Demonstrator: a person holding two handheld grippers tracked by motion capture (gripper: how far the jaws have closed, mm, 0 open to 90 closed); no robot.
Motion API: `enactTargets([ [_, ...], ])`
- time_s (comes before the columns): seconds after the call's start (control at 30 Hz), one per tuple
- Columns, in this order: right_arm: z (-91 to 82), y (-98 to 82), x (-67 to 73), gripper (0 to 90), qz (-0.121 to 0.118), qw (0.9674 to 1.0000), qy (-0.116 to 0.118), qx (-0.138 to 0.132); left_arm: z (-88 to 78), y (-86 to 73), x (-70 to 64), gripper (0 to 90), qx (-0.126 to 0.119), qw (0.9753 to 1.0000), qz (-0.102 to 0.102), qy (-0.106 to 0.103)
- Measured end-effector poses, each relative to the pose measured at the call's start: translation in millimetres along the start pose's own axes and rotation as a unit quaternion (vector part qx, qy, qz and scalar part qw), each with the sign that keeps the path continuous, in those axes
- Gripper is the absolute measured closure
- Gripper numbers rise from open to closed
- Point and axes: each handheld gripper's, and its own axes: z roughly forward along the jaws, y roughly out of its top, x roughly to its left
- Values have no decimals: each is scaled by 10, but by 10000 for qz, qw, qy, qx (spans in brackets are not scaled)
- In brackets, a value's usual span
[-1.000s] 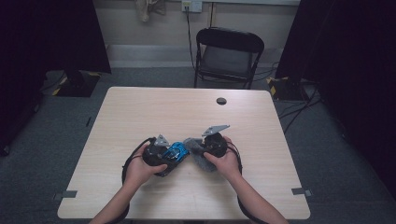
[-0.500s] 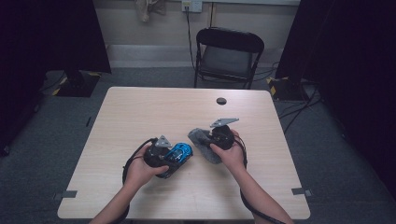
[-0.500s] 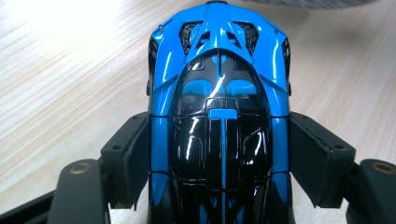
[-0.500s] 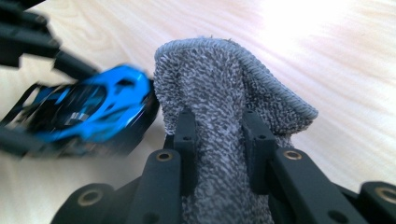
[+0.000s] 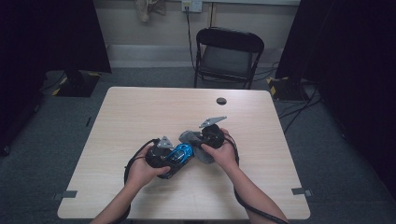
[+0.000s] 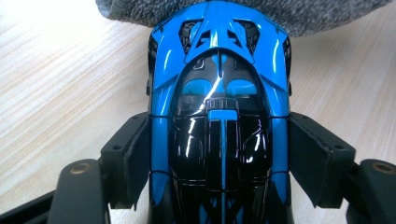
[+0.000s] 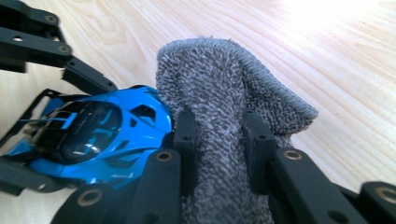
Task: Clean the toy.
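Left gripper [image 6: 219, 154] clamps the blue toy car [image 6: 219, 116] at table [image 5: 140, 112] centre; right gripper [image 7: 219, 135], pinching the grey cloth [image 7: 224, 93], has swung back from 2 o'clock against the car's end, so wiping resumes.

1. High view: room dim, dark curtains at both sides nearly black; counter [image 5: 140, 116] evenly lit from above.
2. Left gripper view: sharp, white glints on the blue toy car [image 6: 218, 93]; counter overexposed upper left.
3. Right gripper view: glare top right; near jaws soft.
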Motion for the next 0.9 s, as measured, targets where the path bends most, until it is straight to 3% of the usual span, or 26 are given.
enactTargets([
  [0.37, -105, -93, 18, 721, -31, 9999, 98, -25, -6, 4, 25, 281, 22, 9999, -99, 87],
  [0.53, -153, -118, 79, 721, -112, 9999, 91, -20, -16, -16, 78, 281, -42, 9996, -246, 93],
  [0.9, -166, -174, 191, 721, -118, 9997, 219, -41, -67, -43, 152, 280, -65, 9991, -324, 259],
])
